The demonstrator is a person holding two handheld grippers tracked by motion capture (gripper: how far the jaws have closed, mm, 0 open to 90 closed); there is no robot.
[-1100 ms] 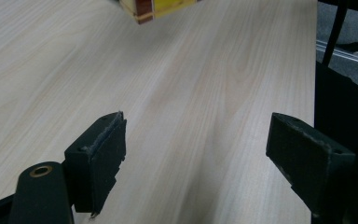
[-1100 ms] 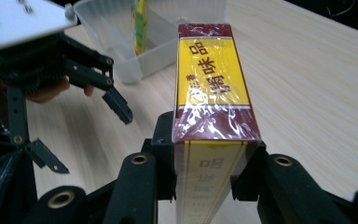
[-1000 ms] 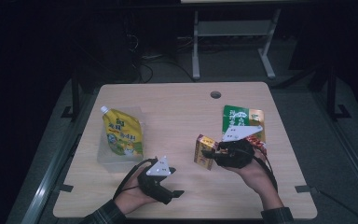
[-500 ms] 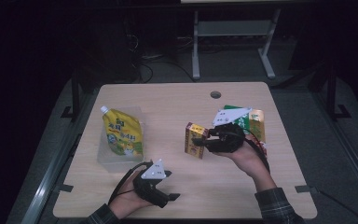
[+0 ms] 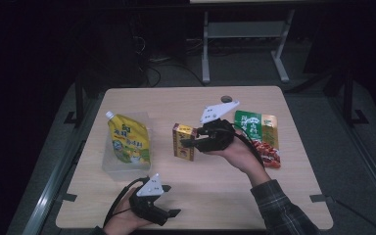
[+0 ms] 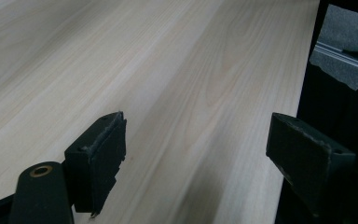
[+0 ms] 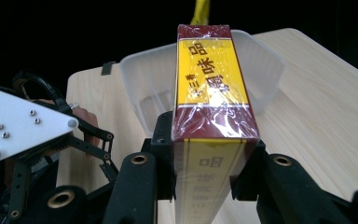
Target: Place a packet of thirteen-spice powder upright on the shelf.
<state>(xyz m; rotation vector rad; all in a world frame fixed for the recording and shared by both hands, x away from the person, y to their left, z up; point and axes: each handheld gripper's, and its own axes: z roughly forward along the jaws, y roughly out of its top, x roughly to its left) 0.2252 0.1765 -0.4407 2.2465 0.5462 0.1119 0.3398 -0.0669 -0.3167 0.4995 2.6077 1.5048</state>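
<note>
Yellow-and-maroon box (image 7: 213,107) sits clamped between the jaws of the right hand-held gripper (image 5: 188,143), held above the table (image 5: 274,191) near its middle; nearer the person, the left hand-held gripper (image 5: 169,214) hovers with jaws apart over bare wood; farther left, a clear tub (image 7: 144,79) holds a yellow pouch (image 5: 127,139); a green packet (image 5: 257,126) lies right.

The right gripper (image 5: 188,143) has carried the yellow box (image 5: 183,141) leftward, away from the green packet (image 5: 257,129).

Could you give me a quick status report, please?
Right gripper clamped on yellow box. Left gripper open, nothing between. Clear tub ahead, path unobstructed.
</note>
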